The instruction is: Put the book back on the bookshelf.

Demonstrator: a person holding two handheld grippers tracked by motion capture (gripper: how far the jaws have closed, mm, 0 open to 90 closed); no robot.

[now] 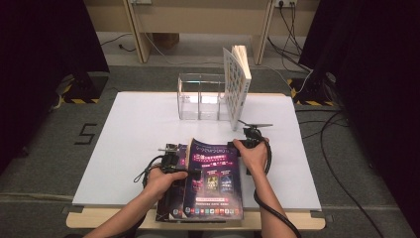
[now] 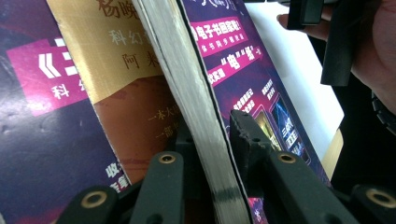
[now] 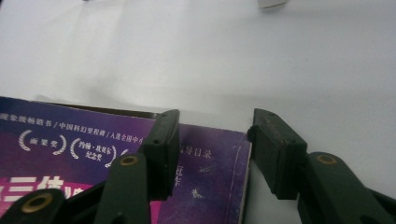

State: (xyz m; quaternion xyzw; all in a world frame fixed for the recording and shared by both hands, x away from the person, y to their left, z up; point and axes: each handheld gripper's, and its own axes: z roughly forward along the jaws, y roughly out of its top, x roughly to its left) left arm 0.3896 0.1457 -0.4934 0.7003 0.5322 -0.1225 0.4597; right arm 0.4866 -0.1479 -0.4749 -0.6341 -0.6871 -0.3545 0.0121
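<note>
Purple magazine point(image 1: 214, 179), near counter point(image 1: 129, 129) edge: left gripper point(image 1: 194, 173) clamped on its tilted edge, right gripper point(image 1: 233, 145) parted astride far corner, unclamped; slip risk if the lone grip loosens.

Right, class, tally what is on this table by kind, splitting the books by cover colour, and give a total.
Purple-covered books: 2
Gold-and-brown-covered book: 1
White grid-covered book, upright: 1
Clear compartment organiser: 1
Hand-held claws, left claw and right claw: 2
Total: 7
</note>
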